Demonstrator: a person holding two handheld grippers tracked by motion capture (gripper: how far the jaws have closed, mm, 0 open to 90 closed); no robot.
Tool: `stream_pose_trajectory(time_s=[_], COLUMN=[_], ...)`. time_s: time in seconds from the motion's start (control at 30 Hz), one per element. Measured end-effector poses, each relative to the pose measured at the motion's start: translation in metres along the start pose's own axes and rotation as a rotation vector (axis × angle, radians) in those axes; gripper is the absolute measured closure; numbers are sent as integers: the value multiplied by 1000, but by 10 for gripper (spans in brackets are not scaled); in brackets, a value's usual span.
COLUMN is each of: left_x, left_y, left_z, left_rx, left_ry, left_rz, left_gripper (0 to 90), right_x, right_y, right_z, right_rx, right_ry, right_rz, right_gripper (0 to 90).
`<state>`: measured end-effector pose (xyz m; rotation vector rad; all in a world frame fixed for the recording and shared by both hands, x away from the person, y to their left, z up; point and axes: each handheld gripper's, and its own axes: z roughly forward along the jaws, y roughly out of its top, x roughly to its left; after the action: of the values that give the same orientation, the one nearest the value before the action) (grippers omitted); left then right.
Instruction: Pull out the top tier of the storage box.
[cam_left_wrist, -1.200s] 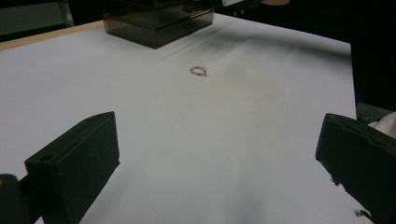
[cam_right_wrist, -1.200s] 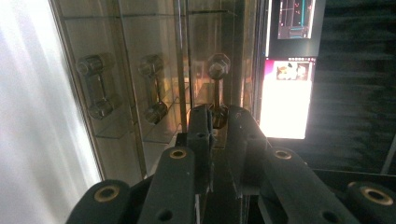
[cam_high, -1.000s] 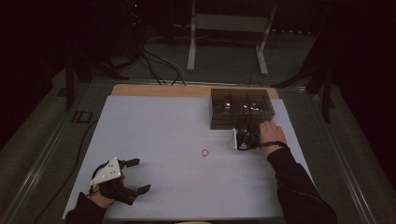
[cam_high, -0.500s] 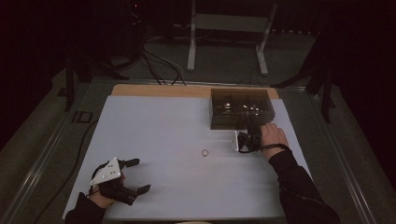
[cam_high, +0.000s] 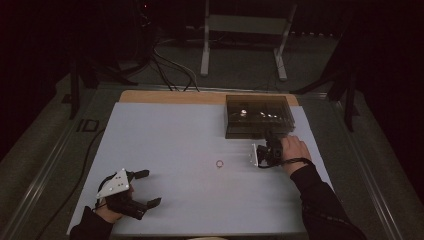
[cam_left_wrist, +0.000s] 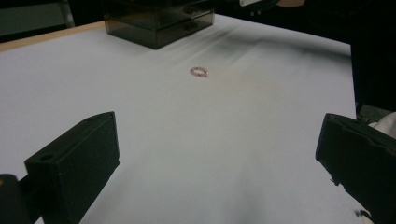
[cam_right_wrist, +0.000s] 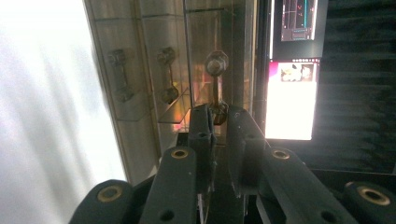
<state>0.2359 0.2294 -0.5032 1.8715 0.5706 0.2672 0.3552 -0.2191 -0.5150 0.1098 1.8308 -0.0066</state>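
Observation:
A dark see-through drawer box (cam_high: 257, 117) stands at the table's far right; in the left gripper view the box (cam_left_wrist: 159, 23) sits at the top. My right gripper (cam_high: 271, 140) reaches its front. In the right gripper view my right gripper (cam_right_wrist: 219, 114) has its jaws nearly together, pinching the lower end of a metal drawer handle (cam_right_wrist: 216, 63). A small pinkish ring (cam_high: 219, 163) lies mid-table, apart from both grippers, and the ring (cam_left_wrist: 199, 71) lies ahead of the left jaws. My left gripper (cam_high: 150, 187) rests at the near left, jaws wide with nothing between them, as my left gripper (cam_left_wrist: 219, 154) shows in its own view.
Two more drawer handles (cam_right_wrist: 167, 74) show through the box's front. A lit monitor (cam_right_wrist: 292, 98) glows behind the box. Beyond the table's wooden far edge (cam_high: 170, 96) are cables (cam_high: 170, 60) and a metal stand (cam_high: 245, 40). White tabletop (cam_high: 165, 135) spreads between the hands.
The right hand has edged slightly closer to the box front. The left gripper and the ring have stayed in place.

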Motion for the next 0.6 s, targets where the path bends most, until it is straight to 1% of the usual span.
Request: stream_pose_trajectory(time_s=[0.13, 0.27, 0.33, 0.47, 0.53, 0.6], left_x=[0, 0, 0, 0, 0, 0], left_y=[0, -1, 0, -1, 0, 0], left_z=[0, 1, 1, 1, 1, 1], left_rx=[5, 11, 4, 13, 6, 10], left_ry=[2, -1, 0, 1, 2, 0], left_rz=[1, 2, 1, 1, 3, 4], left_gripper=[11, 11, 11, 11, 11, 11], right_x=[2, 2, 2, 2, 1, 0], right_y=[-2, -3, -3, -4, -4, -4], right_z=[-3, -5, -4, -5, -4, -4], right_rx=[-9, -15, -15, -17, -19, -22], right_ry=[2, 2, 2, 7, 11, 16], right_rz=[6, -6, -7, 2, 7, 11], right_gripper=[804, 804, 804, 803, 803, 802])
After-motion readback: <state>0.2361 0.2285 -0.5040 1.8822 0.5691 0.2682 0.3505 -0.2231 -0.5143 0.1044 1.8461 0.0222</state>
